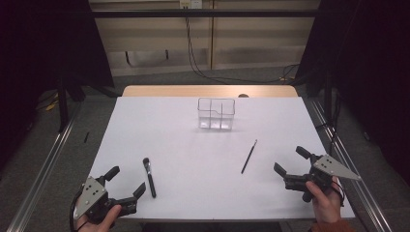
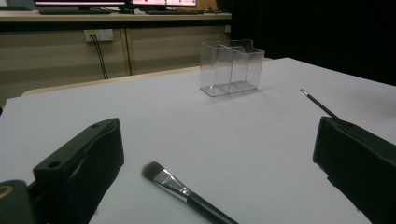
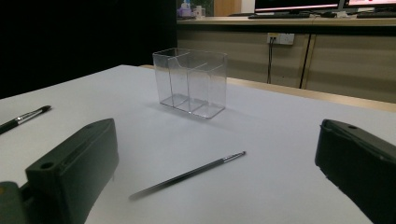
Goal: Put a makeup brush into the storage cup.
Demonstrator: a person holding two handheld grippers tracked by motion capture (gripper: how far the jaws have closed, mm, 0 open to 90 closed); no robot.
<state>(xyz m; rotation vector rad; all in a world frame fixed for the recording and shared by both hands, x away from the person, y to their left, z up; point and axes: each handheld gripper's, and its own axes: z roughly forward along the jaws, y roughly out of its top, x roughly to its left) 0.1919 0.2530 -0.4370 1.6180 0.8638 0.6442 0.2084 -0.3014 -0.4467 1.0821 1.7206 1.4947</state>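
A clear plastic organizer with divided compartments stands upright toward the back of the white table. A flat makeup brush with a black handle lies front left, just right of my left gripper, which is open with nothing between its fingers. A thin black brush lies right of centre, left of my open, empty right gripper. In the left gripper view the flat brush lies between the wide jaws, with the organizer beyond. In the right gripper view the thin brush lies ahead of the jaws, the organizer farther off.
A wooden strip edges the table's far side. Metal rails run along both sides on the floor. Cables hang against the back wall. Dark curtains flank the table.
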